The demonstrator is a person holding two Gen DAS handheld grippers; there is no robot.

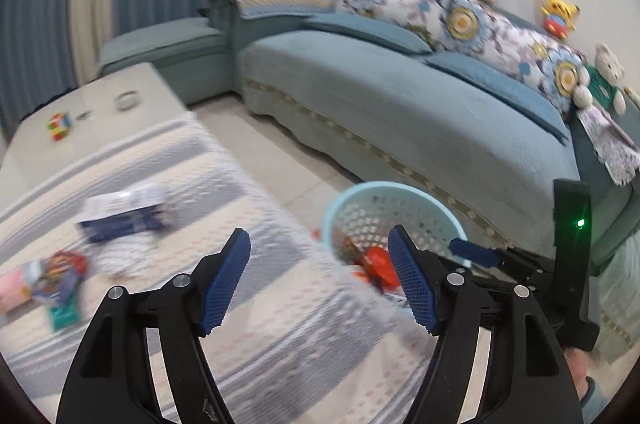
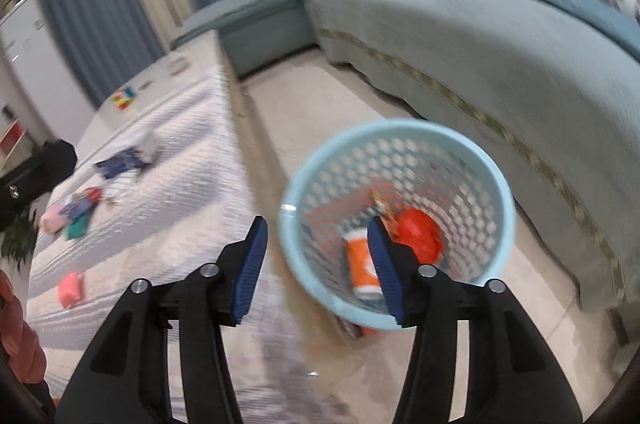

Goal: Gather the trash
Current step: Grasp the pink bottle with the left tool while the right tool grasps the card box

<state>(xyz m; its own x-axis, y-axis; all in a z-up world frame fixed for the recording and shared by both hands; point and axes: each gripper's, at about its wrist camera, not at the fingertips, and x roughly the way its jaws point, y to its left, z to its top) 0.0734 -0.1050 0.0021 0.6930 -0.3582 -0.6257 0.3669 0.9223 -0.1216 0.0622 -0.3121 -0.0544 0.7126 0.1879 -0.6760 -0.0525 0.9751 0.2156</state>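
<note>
A light blue mesh basket (image 2: 472, 160) stands on the floor between the table and the sofa, and also shows in the left wrist view (image 1: 360, 196). It holds an orange can (image 2: 360, 260) and a red crumpled wrapper (image 2: 420, 228). My right gripper (image 2: 316, 268) is open and empty, above the basket's near rim. My left gripper (image 1: 320, 280) is open and empty over the table's right edge. Trash lies on the striped cloth: a blue and white packet (image 1: 124, 212), colourful wrappers (image 1: 52, 276) and a pink piece (image 2: 72, 288).
The striped cloth covers a low table (image 1: 280, 336). A coloured cube (image 1: 60, 126) and a white ring (image 1: 128, 100) sit at its far end. A blue sofa (image 1: 400, 104) with cushions and plush toys runs along the right. Tiled floor lies between table and sofa.
</note>
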